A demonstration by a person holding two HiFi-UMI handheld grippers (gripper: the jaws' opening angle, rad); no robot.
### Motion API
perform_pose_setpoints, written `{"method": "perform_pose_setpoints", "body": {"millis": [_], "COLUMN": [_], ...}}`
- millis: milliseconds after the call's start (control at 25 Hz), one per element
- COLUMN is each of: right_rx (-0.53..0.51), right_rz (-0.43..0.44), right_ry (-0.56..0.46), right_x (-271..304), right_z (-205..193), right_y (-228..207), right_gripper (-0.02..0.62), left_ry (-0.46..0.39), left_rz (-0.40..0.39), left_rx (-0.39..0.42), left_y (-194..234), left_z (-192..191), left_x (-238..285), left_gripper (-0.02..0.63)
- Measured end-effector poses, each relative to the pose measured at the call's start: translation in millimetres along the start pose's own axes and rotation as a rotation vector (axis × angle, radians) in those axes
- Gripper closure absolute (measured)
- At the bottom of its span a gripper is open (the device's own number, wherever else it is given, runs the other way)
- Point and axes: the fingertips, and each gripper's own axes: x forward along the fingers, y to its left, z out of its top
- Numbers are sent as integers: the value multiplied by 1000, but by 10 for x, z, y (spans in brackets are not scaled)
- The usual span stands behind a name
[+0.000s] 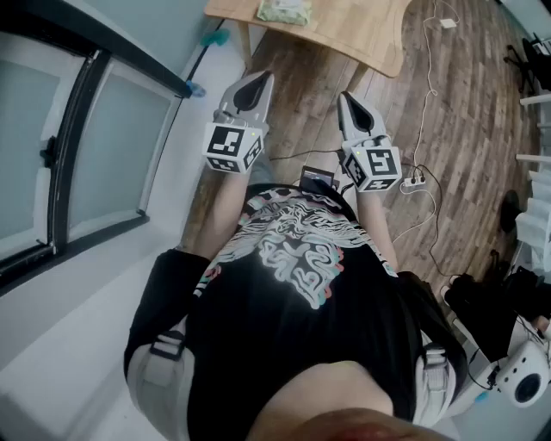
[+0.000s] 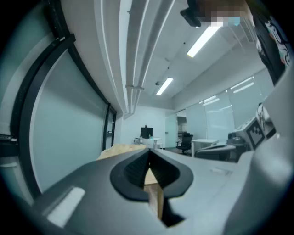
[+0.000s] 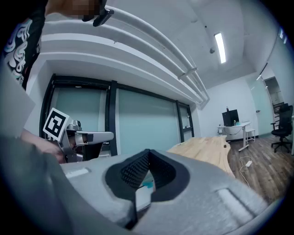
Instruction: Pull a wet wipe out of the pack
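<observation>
Wipe pack (image 1: pixel 284 10) lies on the wooden table (image 1: pixel 362 34), well apart from both grippers. Left gripper (image 1: pixel 257 80) and right gripper (image 1: pixel 349 100) are held side by side over the floor (image 1: pixel 448 112), in front of the person's shirt (image 1: pixel 301 258). Both point toward the table, each with its jaws pressed together on nothing.

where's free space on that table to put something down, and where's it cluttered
The wooden table is bare right of the wet wipe pack, out to its rounded edge. A narrower bare strip lies left of the pack. The floor beyond the table's right side is crowded with cables and a power strip.
</observation>
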Motion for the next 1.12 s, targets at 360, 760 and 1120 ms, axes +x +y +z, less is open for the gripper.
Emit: {"method": "perform_pose_setpoints", "body": {"millis": [360, 760, 1120], "right_rx": [-1, 22, 24], "right_rz": [-7, -3, 5], "right_ry": [-5, -3, 15], "right_x": [-106, -167, 1], "right_z": [-8, -44, -103], "right_y": [11, 24, -4], "right_gripper": [597, 597, 597], "left_ry": [3, 43, 78], "left_rz": [-22, -73, -29], "left_rx": [0, -34, -15], "left_y": [-125, -232, -66], "left_z": [-46, -140, -290], "left_x": [-19, -74, 8], "left_gripper": [615, 616, 615]}}
